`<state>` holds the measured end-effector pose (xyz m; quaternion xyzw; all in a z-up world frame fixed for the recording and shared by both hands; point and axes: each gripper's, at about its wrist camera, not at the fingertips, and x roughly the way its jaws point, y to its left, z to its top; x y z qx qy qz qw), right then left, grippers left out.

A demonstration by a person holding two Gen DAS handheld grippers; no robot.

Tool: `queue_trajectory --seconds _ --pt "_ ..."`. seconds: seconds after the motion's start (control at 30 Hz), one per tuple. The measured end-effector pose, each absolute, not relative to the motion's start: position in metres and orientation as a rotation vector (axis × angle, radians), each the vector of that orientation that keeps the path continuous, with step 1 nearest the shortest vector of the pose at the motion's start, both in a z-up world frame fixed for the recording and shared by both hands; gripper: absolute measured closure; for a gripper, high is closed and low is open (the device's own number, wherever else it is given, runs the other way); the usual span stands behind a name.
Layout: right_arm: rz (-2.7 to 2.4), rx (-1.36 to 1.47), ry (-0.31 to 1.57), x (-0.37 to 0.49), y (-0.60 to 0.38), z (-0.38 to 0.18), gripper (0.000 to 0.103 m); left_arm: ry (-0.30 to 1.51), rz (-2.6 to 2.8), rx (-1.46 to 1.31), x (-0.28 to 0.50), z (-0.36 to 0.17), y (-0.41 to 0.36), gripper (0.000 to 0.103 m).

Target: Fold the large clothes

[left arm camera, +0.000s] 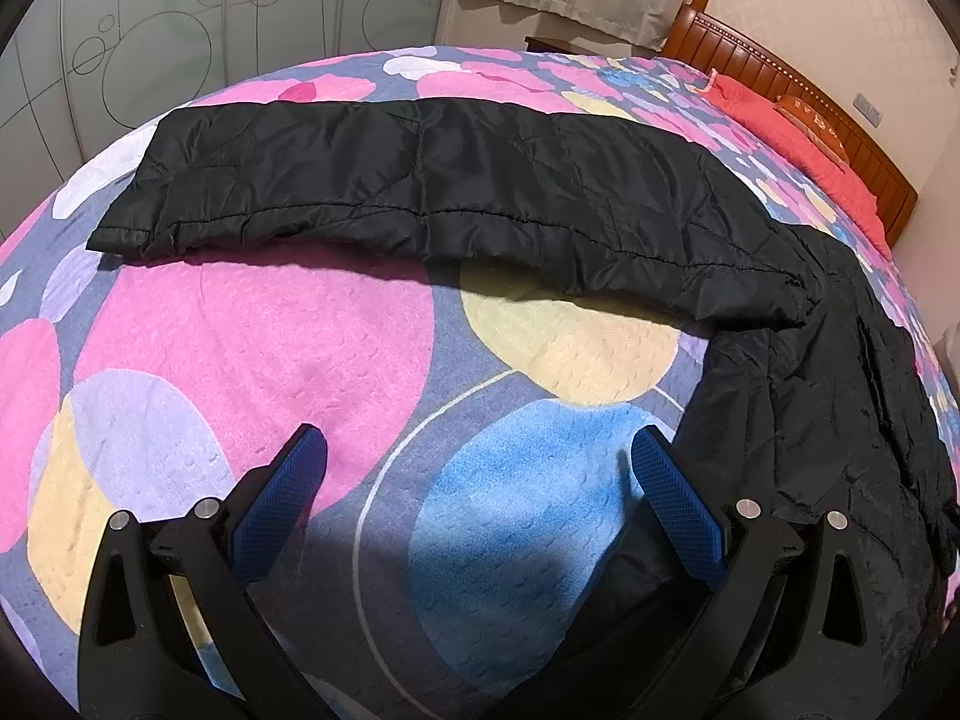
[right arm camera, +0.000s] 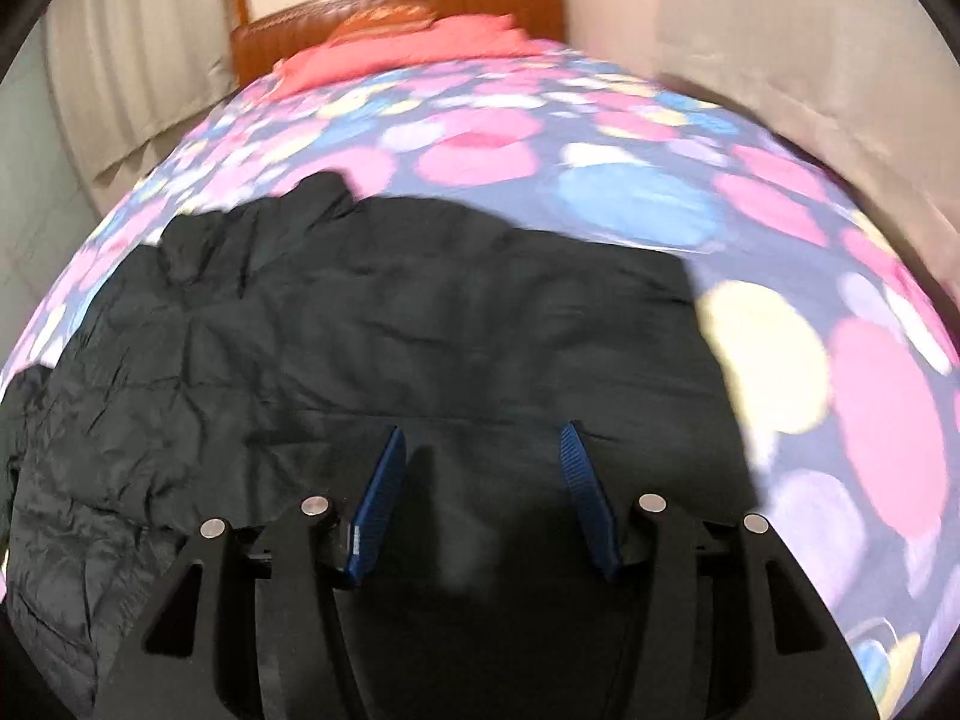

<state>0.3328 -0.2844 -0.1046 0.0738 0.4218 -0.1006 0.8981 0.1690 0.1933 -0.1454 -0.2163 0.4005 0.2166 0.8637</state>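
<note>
Black quilted jacket (left arm camera: 456, 180) lies spread on the patterned bed (left arm camera: 270, 324); left tool (left arm camera: 480, 450) and right tool (right arm camera: 480, 438) both stand apart, gripping nothing.

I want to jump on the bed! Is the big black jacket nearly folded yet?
Not yet. Done: little, the black jacket just lies on the bedspread, one sleeve stretched straight out. In hand: nothing; the left claw is open above bare bedspread, the right claw open over the jacket. Left: all the folding.
</note>
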Motion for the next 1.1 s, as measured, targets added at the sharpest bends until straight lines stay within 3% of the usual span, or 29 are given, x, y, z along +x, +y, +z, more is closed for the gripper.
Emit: queue_trajectory --seconds 0.13,0.23,0.53,0.77,1.1 --pt "-0.221 0.161 0.900 0.331 -0.304 -0.127 0.049 0.841 0.455 -0.452 0.169 -0.145 0.193 0.002" --pt "-0.220 0.094 0.867 0.335 -0.296 -0.137 0.042 0.839 0.454 -0.454 0.169 -0.145 0.193 0.002" --pt "-0.190 0.183 0.815 0.321 -0.293 -0.119 0.040 0.814 0.416 -0.513 0.161 -0.142 0.202 0.002" --pt "-0.202 0.135 0.841 0.332 -0.285 -0.136 0.035 0.842 0.343 -0.538 0.159 -0.138 0.209 0.002" --pt "-0.186 0.133 0.827 0.330 -0.283 -0.137 0.030 0.627 0.377 -0.826 0.140 -0.134 0.295 0.002"
